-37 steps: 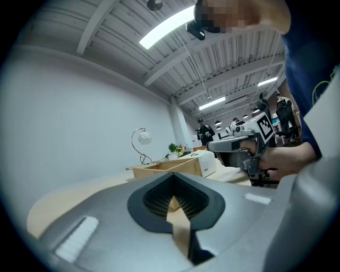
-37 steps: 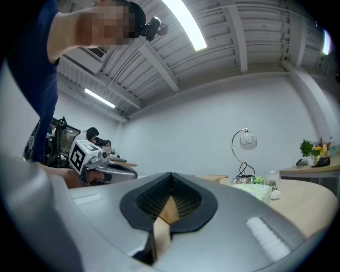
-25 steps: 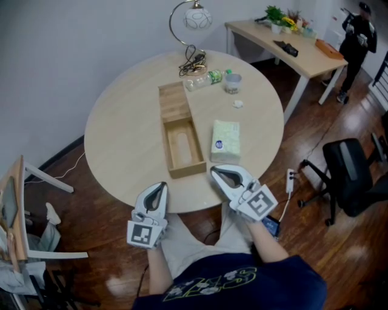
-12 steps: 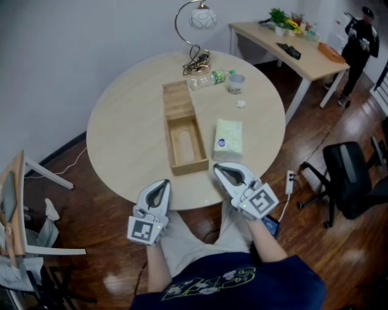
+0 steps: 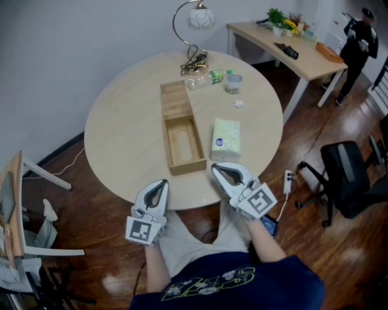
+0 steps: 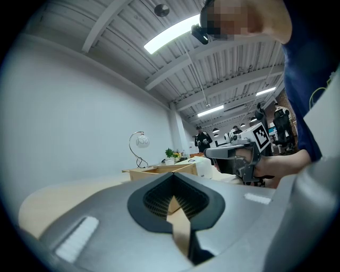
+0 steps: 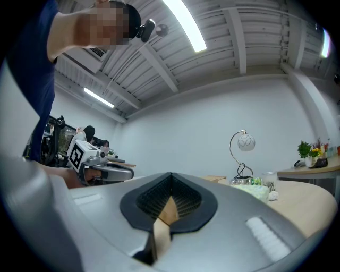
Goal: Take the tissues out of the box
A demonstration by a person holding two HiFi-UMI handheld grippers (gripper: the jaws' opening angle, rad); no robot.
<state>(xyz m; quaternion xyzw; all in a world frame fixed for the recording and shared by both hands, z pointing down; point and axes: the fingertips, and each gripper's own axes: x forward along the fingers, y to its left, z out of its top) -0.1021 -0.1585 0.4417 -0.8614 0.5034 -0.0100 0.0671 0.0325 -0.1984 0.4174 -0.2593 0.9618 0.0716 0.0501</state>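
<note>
Hovering shut and empty, left gripper (image 5: 159,185) and right gripper (image 5: 219,172) need hold nothing — the tissue pack (image 5: 225,139) lies just beside the wooden box (image 5: 182,140).

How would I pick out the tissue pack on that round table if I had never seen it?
Start at the round wooden table and find the long open wooden box in its middle. Just to the box's right lies the tissue pack: the only pale green rectangle, with a small blue mark on top.

Lamp (image 5: 199,18), lying bottle (image 5: 204,79) and cup (image 5: 233,83) sit near the round table's (image 5: 124,136) far edge.
</note>
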